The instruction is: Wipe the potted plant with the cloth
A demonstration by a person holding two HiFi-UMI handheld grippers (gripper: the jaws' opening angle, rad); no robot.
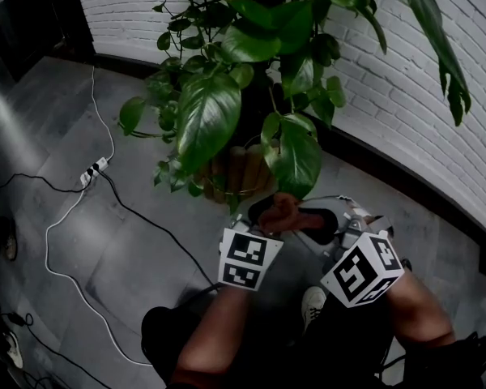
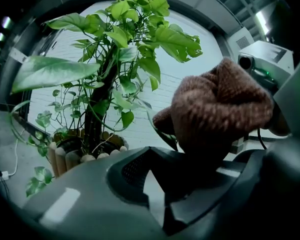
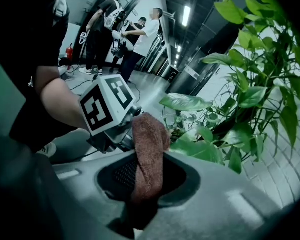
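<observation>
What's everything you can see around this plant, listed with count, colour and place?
Potted plant: one, green leaves, centre, pot ringed with tan wooden posts.
Cloth: one, brown, stretched between both claws.
Power strip: one, white, on the grey floor left of the plant.
Cables: several, white and black, across the floor.
Brick wall: one, white, behind the plant.
People: at least two, standing far off in the right gripper view.
Left claw: one, grey, gripping the cloth.
Right claw: one, grey, gripping the cloth.
Forearms: two, bare, bottom.
</observation>
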